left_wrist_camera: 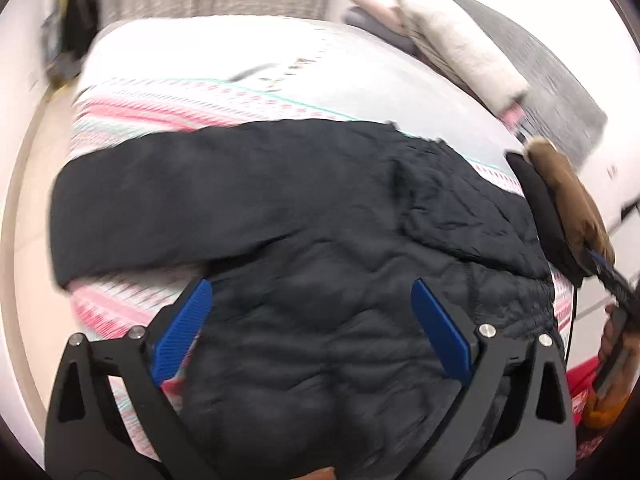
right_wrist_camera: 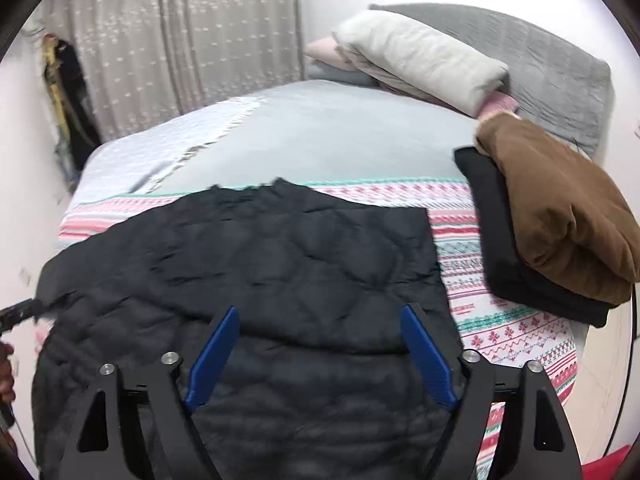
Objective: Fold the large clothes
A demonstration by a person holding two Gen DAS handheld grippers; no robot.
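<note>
A large black quilted jacket point(left_wrist_camera: 304, 240) lies spread on the bed, one sleeve stretched to the left in the left wrist view. It also shows in the right wrist view point(right_wrist_camera: 260, 264), with a part folded across its body. My left gripper point(left_wrist_camera: 312, 292) is open and empty, hovering over the jacket's near part. My right gripper point(right_wrist_camera: 320, 320) is open and empty, above the jacket's lower middle. The right gripper also shows at the right edge of the left wrist view point(left_wrist_camera: 616, 284), and the left gripper at the left edge of the right wrist view point(right_wrist_camera: 16, 312).
The bed has a pink, white and teal patterned blanket point(right_wrist_camera: 500, 320) over a grey sheet point(right_wrist_camera: 328, 140). A folded brown garment point(right_wrist_camera: 560, 200) on a black one point(right_wrist_camera: 520, 264) sits at the right. Pillows point(right_wrist_camera: 420, 56) and a grey headboard point(right_wrist_camera: 560, 72) are behind. A curtain point(right_wrist_camera: 180, 40) hangs at the back.
</note>
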